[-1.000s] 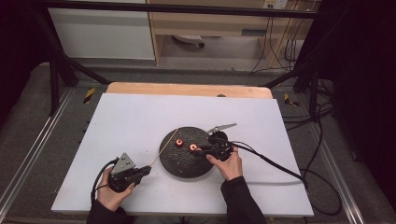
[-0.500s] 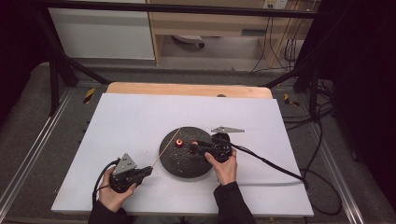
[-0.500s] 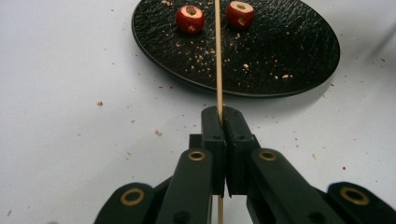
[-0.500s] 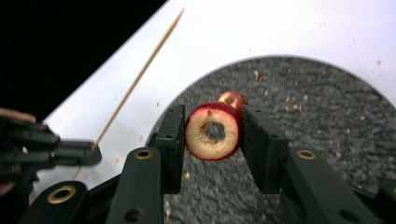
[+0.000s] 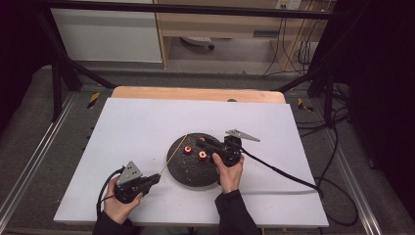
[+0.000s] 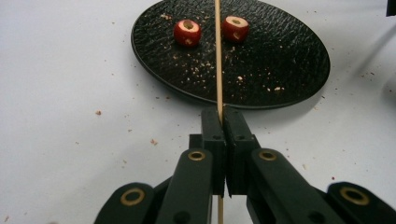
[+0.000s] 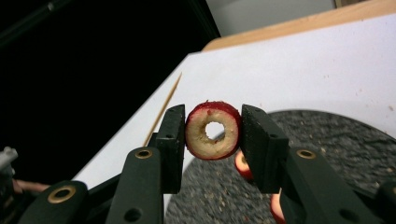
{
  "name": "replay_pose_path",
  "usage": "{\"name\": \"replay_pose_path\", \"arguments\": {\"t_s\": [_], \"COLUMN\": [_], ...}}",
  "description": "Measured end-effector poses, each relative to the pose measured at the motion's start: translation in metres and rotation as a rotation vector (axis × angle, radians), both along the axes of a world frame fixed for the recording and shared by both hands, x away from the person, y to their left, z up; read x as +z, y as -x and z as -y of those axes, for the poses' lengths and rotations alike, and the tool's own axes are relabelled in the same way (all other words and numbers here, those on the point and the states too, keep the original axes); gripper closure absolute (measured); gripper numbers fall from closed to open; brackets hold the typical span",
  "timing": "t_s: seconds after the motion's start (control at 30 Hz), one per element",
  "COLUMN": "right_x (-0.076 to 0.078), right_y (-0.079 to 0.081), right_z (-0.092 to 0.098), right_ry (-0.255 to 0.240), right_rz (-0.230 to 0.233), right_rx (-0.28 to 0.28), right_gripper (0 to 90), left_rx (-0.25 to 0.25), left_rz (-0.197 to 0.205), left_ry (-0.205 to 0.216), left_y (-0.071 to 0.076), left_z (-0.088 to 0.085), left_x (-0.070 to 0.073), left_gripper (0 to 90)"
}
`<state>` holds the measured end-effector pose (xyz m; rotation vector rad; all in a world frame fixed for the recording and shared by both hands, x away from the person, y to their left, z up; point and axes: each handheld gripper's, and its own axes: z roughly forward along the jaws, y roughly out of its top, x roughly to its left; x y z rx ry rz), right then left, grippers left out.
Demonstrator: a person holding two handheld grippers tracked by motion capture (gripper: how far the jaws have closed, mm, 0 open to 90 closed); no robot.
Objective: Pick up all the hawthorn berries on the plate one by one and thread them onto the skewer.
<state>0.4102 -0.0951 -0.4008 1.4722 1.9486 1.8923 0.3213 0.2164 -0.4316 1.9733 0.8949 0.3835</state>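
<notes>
A black round plate [image 5: 195, 171] lies mid-table with two red cored fruit pieces [image 5: 188, 150] [image 5: 202, 155] on it. My right gripper [image 5: 202, 141] reaches over the plate's far side. It is shut on a third red fruit ring [image 7: 213, 130], whose centre hole faces the camera. My left gripper [image 5: 152, 179] sits left of the plate, shut on a thin wooden skewer [image 6: 217, 56]. The skewer [image 5: 173, 154] slants up and right over the plate's left edge. In the right gripper view its tip [image 7: 163, 109] lies left of the ring, apart from it.
Crumbs dot the plate [image 6: 289, 60] and the white table top [image 5: 127, 127]. A wooden strip [image 5: 195, 93] runs along the far edge. The right gripper's black cable [image 5: 284, 174] trails off to the right across the table.
My right gripper has turned slightly, so its tip and the fruit ring sit a little farther up the plate. The left gripper and skewer have kept still.
</notes>
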Motion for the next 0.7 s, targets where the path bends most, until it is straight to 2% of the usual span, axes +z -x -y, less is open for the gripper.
{"name": "replay_pose_path", "arguments": {"t_s": [0.5,0.7], "right_x": [0.0017,0.0026], "right_y": [-0.0063,-0.0092], "right_z": [-0.0030,-0.0034], "right_ry": [-0.148,-0.195], "right_rz": [0.065,0.080], "right_rx": [-0.114,-0.135], "right_gripper": [62.1,62.0], "left_rx": [0.012,0.010], "left_rz": [0.014,0.024], "left_ry": [0.017,0.024], "left_y": [0.0015,0.0032], "left_z": [0.0026,0.0062], "left_x": [0.0011,0.0015], "left_gripper": [88.1,88.1]}}
